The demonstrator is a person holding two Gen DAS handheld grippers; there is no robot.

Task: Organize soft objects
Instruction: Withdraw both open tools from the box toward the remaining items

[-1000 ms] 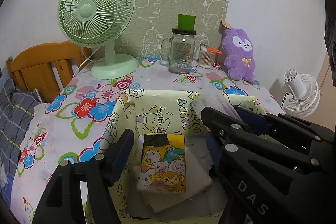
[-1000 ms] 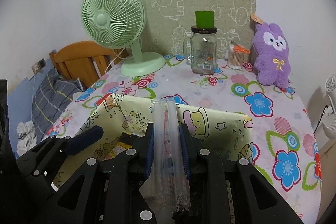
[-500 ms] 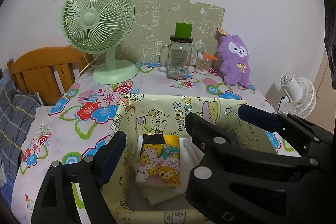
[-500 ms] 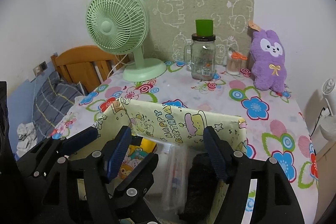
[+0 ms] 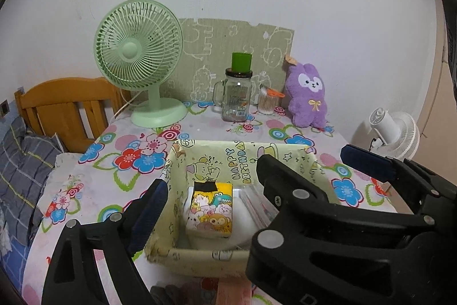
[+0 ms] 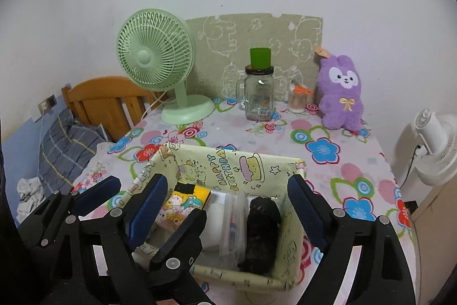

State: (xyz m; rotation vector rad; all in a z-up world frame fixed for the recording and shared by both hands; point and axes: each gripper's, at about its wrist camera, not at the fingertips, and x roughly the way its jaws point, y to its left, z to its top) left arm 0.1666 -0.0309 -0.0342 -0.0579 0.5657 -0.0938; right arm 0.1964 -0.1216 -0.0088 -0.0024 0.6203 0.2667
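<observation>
Soft items are seen packed inside the box [image 6: 285,159]; both grippers' jaws are opening, nothing between them; the purple plush [image 6: 341,93] is left outside.

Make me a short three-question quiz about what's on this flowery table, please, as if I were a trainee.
1. True or false: the purple plush rabbit lies inside the yellow cartoon-print box.
2. What stands on the clear glass handled jar? A) green cup B) red ball C) spoon
3. Which item in the box lies nearest its right wall?

Key: 1 false, it stands by the wall. 2 A, the green cup. 3 The black soft bundle.
</observation>
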